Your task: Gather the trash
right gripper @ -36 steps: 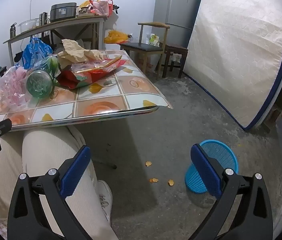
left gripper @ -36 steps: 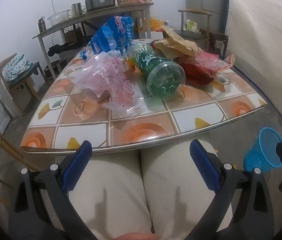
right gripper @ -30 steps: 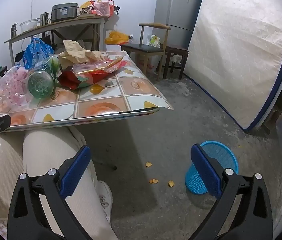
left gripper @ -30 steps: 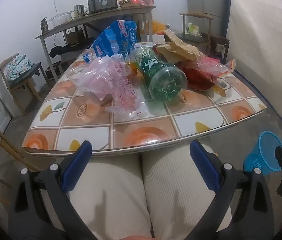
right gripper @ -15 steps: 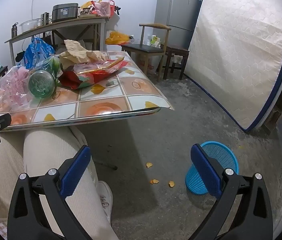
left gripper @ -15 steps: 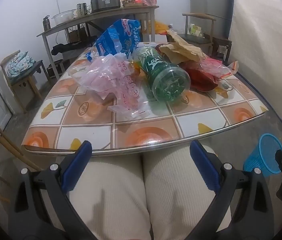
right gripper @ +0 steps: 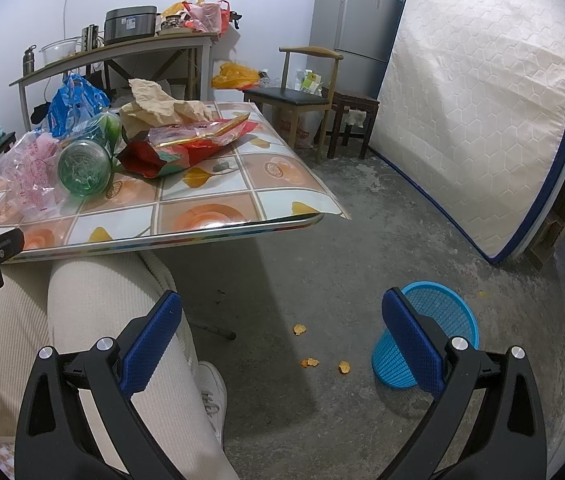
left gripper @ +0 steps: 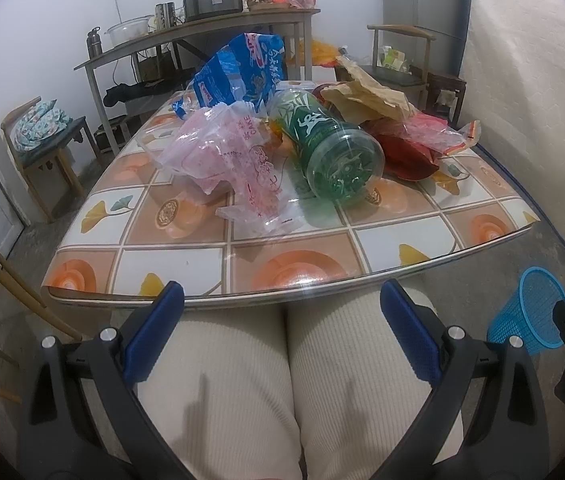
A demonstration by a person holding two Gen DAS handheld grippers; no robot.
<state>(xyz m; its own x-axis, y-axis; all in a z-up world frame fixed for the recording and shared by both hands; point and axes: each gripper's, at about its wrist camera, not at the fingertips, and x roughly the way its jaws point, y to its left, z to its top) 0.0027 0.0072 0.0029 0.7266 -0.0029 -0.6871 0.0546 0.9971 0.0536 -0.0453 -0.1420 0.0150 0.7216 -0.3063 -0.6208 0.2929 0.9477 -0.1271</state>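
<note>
1. Tiled worktop (left gripper: 186, 264) carries the trash: a green bottle (left gripper: 330, 148) on its side, a pink bag (left gripper: 226, 152), and wrappers.
2. Blue basket (right gripper: 430, 340) stands on the floor (well apart).
3. Left gripper (left gripper: 282, 336) and right gripper (right gripper: 282, 336) hover with fingers spread, empty.

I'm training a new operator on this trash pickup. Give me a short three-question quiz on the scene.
1. True or false: the green bottle stands upright on the table.
2. Where is the blue basket? A) on the table B) on the floor C) on the chair
3. Fill in: the left gripper and the right gripper both have their fingers ____.

Key: 1 false, it lies on its side; 2 B; 3 open, holding nothing.
</note>
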